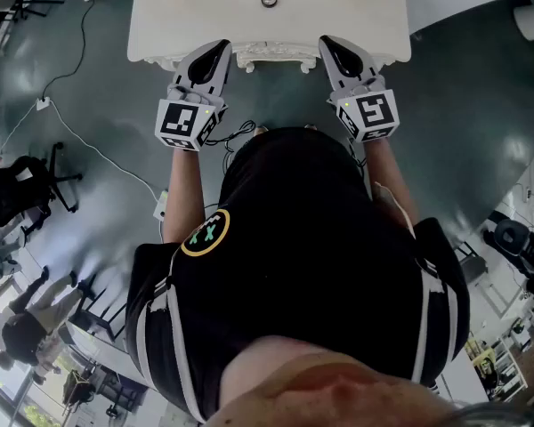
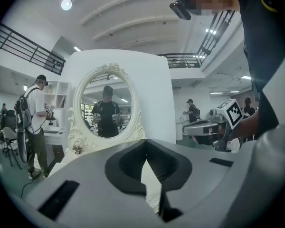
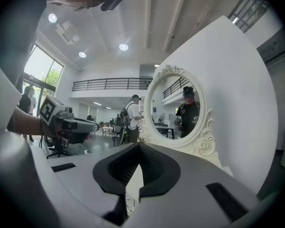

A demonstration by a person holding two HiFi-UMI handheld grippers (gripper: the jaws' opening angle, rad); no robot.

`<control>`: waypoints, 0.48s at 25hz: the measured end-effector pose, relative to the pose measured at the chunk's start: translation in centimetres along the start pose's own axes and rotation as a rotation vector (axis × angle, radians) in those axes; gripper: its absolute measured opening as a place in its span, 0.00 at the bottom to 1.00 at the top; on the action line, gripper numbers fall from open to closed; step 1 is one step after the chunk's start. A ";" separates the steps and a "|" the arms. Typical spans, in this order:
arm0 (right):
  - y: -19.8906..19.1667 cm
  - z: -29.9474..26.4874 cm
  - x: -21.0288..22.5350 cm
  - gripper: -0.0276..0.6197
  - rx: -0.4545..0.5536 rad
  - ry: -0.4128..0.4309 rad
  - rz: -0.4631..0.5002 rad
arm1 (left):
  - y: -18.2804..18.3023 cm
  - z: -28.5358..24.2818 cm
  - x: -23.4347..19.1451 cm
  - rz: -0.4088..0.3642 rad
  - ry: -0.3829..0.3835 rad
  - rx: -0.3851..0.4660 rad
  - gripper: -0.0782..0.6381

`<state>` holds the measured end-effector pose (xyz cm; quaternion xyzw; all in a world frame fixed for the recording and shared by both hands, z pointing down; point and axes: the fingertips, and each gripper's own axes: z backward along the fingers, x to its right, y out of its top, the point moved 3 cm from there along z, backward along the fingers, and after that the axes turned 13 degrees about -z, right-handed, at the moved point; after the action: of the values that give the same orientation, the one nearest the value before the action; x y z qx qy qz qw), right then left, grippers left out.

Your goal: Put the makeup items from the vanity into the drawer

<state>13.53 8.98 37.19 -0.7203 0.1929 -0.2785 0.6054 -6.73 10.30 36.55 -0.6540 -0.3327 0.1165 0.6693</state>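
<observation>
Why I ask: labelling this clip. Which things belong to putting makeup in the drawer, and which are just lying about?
For the job: vanity; small round item on its top; left gripper and right gripper, both shut, empty.
Lying about: floor cable; black chair; person with backpack.

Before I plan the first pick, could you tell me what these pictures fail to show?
- Drawer: head view, hidden under the cream wooden vanity top.
- Small dark round item: head view, too small to identify.
- Vanity surface: gripper views, blocked by the left hand-held gripper and the right hand-held gripper.
</observation>
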 end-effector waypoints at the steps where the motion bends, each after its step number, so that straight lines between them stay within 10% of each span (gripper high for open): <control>1: 0.1 0.0 -0.1 0.07 0.000 0.000 0.001 | 0.0 0.1 0.0 0.001 0.001 -0.001 0.13; 12: -0.4 -0.4 0.3 0.08 0.003 0.017 -0.072 | -0.4 0.0 0.0 0.001 0.001 -0.017 0.13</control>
<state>13.50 8.52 37.66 -0.7233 0.1715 -0.3066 0.5945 -6.84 10.31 36.90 -0.6597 -0.3332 0.1138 0.6639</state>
